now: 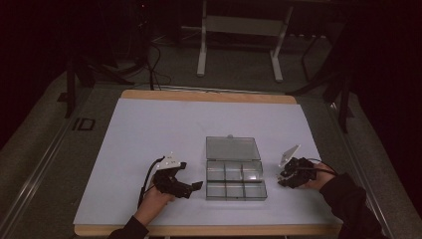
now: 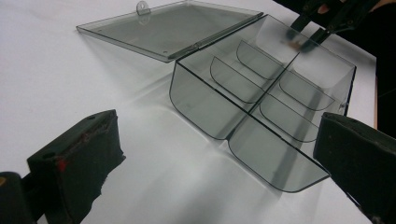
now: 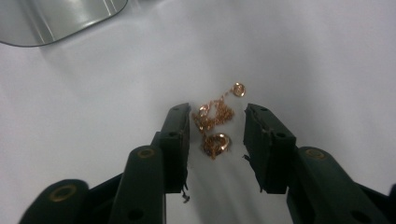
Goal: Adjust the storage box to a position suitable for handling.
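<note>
Gold-coloured chain (image 3: 214, 122) lies bunched on the white tabletop (image 1: 149, 129), directly between the two jaws of my right tool (image 3: 217, 140). I see small rings and a round pendant tangled in it; the pendant sits just beyond the jaw tips. The jaws stand apart on either side of the heap, and I see a gap on each side, so the pads do not press on it.

From the high view I place the right tool (image 1: 284, 180) at the near right of the tabletop, just right of the clear plastic organiser box (image 1: 235, 180). My left tool (image 1: 196, 185) rests at the near left, its tips pointing at the box's left wall and just beside it. Its jaws are spread wide with nothing between them; in the left gripper view the box (image 2: 261, 107) lies ahead of them.

The box stands open near the middle of the tabletop. I count six compartments, two rows of three, and I can see nothing lying in them. Its lid (image 1: 233, 148) lies folded back flat on the far side, hinged to the box.
</note>
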`<state>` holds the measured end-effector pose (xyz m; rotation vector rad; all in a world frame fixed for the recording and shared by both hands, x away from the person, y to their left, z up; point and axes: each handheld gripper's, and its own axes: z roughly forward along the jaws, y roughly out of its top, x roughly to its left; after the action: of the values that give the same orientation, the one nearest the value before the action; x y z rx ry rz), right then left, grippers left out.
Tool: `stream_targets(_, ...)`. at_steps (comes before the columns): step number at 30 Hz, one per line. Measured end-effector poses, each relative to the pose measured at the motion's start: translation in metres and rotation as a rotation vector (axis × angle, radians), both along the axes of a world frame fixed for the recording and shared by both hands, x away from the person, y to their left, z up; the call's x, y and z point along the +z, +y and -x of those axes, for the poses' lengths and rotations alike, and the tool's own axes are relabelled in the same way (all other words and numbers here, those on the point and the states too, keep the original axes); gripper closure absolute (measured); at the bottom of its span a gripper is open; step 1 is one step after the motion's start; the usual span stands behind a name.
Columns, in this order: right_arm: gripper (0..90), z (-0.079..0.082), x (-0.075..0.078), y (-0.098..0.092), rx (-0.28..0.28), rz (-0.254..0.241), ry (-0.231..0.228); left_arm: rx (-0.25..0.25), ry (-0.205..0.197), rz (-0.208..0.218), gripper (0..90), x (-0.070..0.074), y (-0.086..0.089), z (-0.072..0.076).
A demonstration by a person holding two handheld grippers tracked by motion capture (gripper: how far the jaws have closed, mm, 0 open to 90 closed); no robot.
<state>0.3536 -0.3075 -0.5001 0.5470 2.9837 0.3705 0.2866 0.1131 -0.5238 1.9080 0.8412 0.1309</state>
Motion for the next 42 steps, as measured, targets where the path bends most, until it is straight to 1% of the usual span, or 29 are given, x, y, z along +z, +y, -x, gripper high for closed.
stream_targets(3,64.8,-0.005,0.001,0.003,0.009,0.013,0.029,0.005,-0.008,0.004,1.3,0.000,0.001,0.000)
stream_targets(4,67.9,-0.007,0.001,0.003,0.008,0.015,0.037,0.006,-0.008,0.006,1.3,0.001,0.001,0.000)
stream_targets(7,72.9,-0.008,0.001,0.006,0.000,0.043,0.039,0.006,-0.012,0.006,1.3,0.001,0.001,0.001)
stream_targets(9,79.6,-0.006,0.001,0.010,0.014,0.063,0.034,0.007,-0.013,0.005,1.3,0.000,0.001,0.001)
stream_targets(10,85.0,-0.005,0.001,0.011,0.023,0.071,0.032,0.005,-0.013,0.002,1.3,0.000,0.000,0.001)
stream_targets(11,86.6,-0.003,0.001,0.013,0.024,0.075,0.031,0.005,-0.013,0.000,1.3,0.000,0.000,0.001)
stream_targets(12,86.9,-0.002,0.001,0.014,0.027,0.085,0.021,0.004,-0.014,-0.001,1.3,0.000,0.000,0.001)
stream_targets(15,87.3,-0.002,0.002,0.016,0.016,0.093,0.025,0.002,-0.015,0.002,1.3,0.000,0.000,0.001)
stream_targets(19,87.5,-0.002,0.003,0.014,0.019,0.083,0.027,0.003,-0.021,0.005,1.3,0.001,0.000,0.001)
stream_targets(22,87.5,0.000,0.008,0.010,0.018,0.056,0.029,0.006,-0.025,0.006,1.3,0.001,0.001,0.001)
stream_targets(26,87.4,0.002,0.016,0.007,0.018,0.046,0.016,0.006,-0.026,0.003,1.3,0.001,0.001,0.001)
stream_targets(30,87.5,0.004,0.026,0.003,0.021,0.030,0.014,0.006,-0.026,0.002,1.3,0.000,0.001,0.001)
stream_targets(31,87.5,0.004,0.028,0.003,0.019,0.028,0.003,0.006,-0.026,0.001,1.3,0.000,0.001,0.001)
stream_targets(32,87.5,0.004,0.032,0.002,0.018,0.021,0.007,0.005,-0.027,-0.001,1.3,0.000,0.001,0.001)
stream_targets(34,87.5,0.006,0.036,0.002,0.021,0.023,-0.007,0.004,-0.027,0.000,1.3,-0.001,0.001,0.001)
stream_targets(37,87.5,0.007,0.044,0.001,0.025,0.010,-0.021,0.004,-0.027,0.001,1.3,0.000,0.001,0.001)
stream_targets(38,87.5,0.008,0.047,0.000,0.026,0.012,-0.017,0.004,-0.027,0.002,1.3,0.000,0.001,0.001)
stream_targets(39,87.5,0.008,0.050,0.000,0.028,0.010,-0.034,0.004,-0.028,0.000,1.3,0.000,0.001,0.001)
stream_targets(41,87.5,0.008,0.055,-0.002,0.025,0.004,-0.032,0.005,-0.031,0.003,1.3,0.001,0.001,0.002)
stream_targets(42,87.4,0.008,0.057,-0.002,0.027,0.003,-0.043,0.006,-0.031,0.001,1.3,0.001,0.001,0.001)
